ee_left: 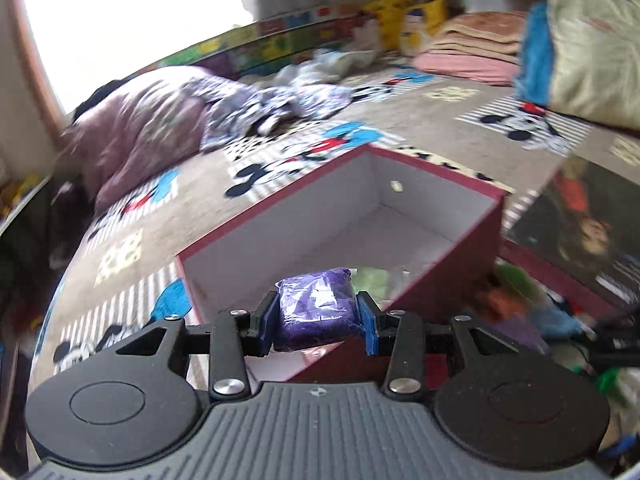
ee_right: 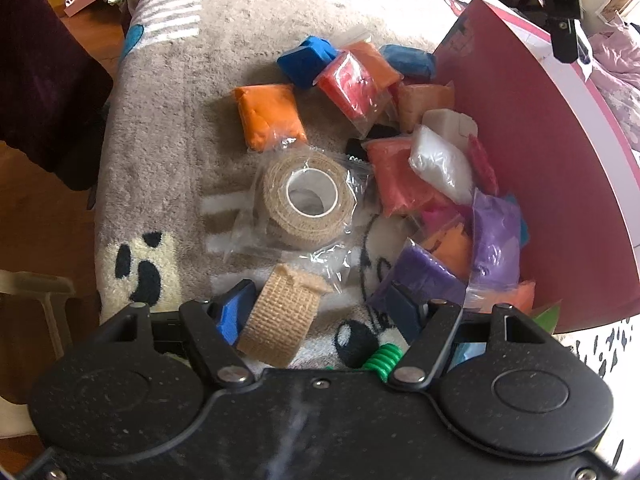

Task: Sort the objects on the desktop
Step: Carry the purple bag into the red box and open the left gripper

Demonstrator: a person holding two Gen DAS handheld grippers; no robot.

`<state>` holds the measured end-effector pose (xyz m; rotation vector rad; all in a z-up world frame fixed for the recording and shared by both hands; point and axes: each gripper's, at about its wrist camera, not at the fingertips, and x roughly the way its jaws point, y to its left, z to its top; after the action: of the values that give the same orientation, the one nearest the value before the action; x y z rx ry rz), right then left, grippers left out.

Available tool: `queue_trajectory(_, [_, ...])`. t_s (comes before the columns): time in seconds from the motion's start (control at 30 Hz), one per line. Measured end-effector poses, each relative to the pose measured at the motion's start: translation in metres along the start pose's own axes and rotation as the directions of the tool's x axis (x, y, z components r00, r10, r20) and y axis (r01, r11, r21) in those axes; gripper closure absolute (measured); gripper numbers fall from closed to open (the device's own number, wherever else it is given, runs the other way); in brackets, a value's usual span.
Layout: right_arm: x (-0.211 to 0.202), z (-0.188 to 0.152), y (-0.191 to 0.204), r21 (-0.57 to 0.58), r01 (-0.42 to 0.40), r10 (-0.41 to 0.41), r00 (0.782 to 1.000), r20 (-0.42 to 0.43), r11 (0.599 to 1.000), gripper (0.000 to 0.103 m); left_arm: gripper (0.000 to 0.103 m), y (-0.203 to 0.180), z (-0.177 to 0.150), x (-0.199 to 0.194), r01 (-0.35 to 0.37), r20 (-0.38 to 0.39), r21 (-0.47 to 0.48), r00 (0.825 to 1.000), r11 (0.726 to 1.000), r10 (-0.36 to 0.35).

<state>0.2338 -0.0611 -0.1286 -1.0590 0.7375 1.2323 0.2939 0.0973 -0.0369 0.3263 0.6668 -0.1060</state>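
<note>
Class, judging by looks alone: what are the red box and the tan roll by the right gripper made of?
Red box: probably cardboard, matte; thin stiff walls, white inside. Tan roll: seemingly woven elastic bandage; a visible grid weave and a frayed end.

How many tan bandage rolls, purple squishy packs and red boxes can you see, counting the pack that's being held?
tan bandage rolls: 2
purple packs: 3
red box: 1
Total: 6
</note>
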Motion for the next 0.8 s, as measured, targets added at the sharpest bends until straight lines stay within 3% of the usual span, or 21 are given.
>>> queue_trajectory(0.3, [-0.007, -0.003, -0.009, 0.007, -0.021, 0.021, 1.0, 0.005, 1.0, 0.038, 0.063, 0.011, 0.008, 0.029, -0.027, -0.062, -0.095, 0.998, 0.995, 0.021])
queue_trajectory(0.53, [-0.013, -0.008, -0.018, 0.008, -0.053, 0.053, 0.999, 0.003, 0.999, 0.054, 0.063, 0.014, 0.008, 0.045, -0.049, -0.1, -0.14, 0.994, 0.989, 0.035])
queue_trajectory(0.8, [-0.02, -0.011, -0.024, 0.013, -0.064, 0.064, 0.998, 0.011, 0.998, 0.063, 0.063, 0.014, 0.012, 0.061, -0.05, -0.136, -0.193, 0.99, 0.98, 0.024])
